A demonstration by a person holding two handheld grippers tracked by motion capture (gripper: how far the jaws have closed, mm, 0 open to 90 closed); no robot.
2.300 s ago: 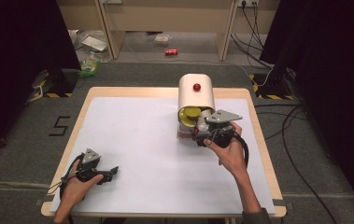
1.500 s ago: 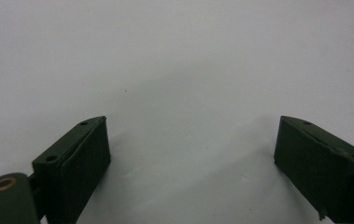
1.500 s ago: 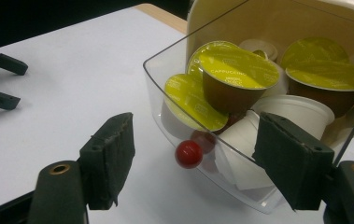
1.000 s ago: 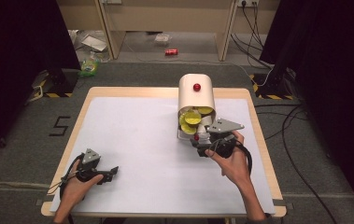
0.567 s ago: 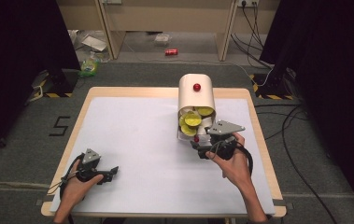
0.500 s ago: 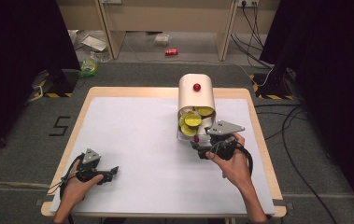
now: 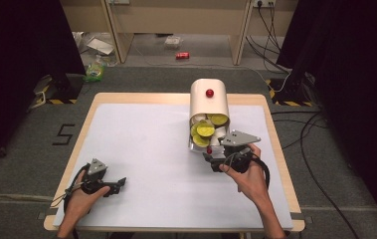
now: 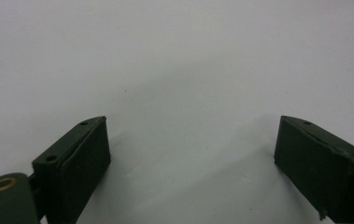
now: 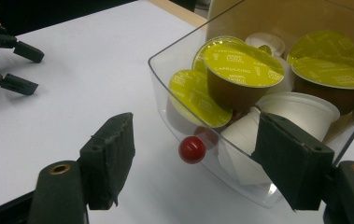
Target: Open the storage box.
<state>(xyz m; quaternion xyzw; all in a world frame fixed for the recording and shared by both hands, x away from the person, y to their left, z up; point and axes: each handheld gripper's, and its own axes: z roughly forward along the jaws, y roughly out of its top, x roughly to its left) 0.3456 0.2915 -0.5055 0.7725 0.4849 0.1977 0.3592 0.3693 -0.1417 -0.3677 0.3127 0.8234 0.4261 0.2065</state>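
Clear drawer (image 9: 258, 186) of the capsule dispenser (image 7: 208, 102) stood pulled out mid-right on the table (image 7: 141, 144), red knob (image 9: 192, 150) between our right gripper (image 9: 198, 158) jaws, parted, not gripping. We judged: centre on the knob, clamp squarely, move straight. Left gripper (image 8: 191, 154) gaped empty, resting near-left.

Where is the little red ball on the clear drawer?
In the right gripper view, the red ball sits on the clear drawer's front, between the right gripper's open jaws, below the yellow-lidded capsules.

White table (image 7: 141, 144) w/ capsule dispenser (image 7: 207, 102) on it.
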